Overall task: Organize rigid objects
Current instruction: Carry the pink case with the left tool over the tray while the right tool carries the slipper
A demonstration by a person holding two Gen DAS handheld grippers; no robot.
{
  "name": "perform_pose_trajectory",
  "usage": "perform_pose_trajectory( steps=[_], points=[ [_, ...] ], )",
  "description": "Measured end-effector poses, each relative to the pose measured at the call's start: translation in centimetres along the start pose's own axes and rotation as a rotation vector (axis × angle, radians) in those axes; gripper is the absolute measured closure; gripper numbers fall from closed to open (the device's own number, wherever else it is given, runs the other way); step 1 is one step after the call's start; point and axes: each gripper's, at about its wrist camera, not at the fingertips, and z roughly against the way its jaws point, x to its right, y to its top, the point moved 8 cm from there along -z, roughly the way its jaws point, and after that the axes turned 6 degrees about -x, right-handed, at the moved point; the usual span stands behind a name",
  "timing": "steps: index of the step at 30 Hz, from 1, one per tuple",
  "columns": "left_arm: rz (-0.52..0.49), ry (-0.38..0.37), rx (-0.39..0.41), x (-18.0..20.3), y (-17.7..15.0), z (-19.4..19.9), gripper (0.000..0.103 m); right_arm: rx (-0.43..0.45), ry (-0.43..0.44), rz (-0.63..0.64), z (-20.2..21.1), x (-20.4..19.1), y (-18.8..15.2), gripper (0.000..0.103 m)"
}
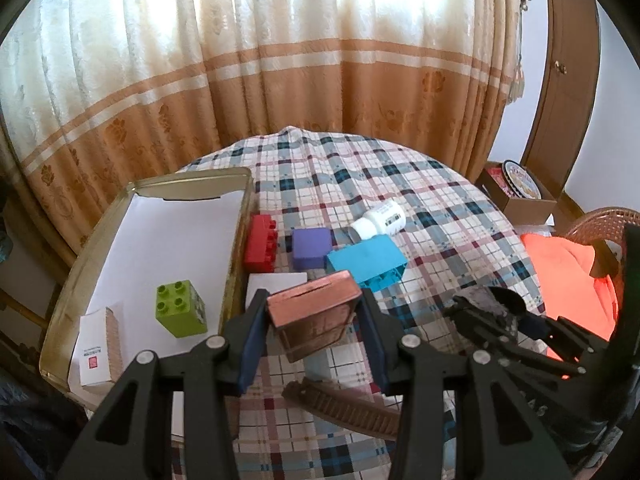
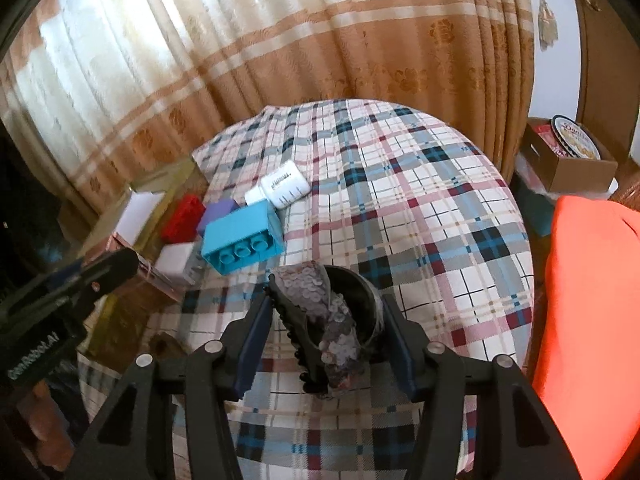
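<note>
In the left wrist view, the left gripper (image 1: 314, 330) is holding a copper-coloured box (image 1: 314, 312) clenched between its jaws, above the plaid-covered table (image 1: 420, 208) and just right of the gold tray (image 1: 240, 216). Inside the tray a green block (image 1: 182, 312) and a small white carton (image 1: 98, 350) are sitting on white paper. Beside the tray a red block (image 1: 262, 244), a purple cube (image 1: 312, 248), a blue block (image 1: 366, 262) and a toppled white bottle (image 1: 380, 220) are lying on the table.

In the right wrist view, the right gripper (image 2: 326, 344) is grasping a sequined hair claw (image 2: 328, 320) between its jaws, over the table, near the blue block (image 2: 240, 240).
</note>
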Motion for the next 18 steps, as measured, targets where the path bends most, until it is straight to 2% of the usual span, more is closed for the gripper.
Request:
perform_pose_trajectory(
  steps=[9, 18],
  points=[
    [0.021, -0.009, 0.025, -1.5, 0.4, 1.1, 0.059, 0.045, 0.004, 0.006, 1.6, -1.7, 0.7, 0.047],
    [0.056, 0.026, 0.076, -5.2, 1.3, 2.8, 0.059, 0.126, 0.027, 0.017, 4.1, -4.9, 2.5, 0.047]
  ],
)
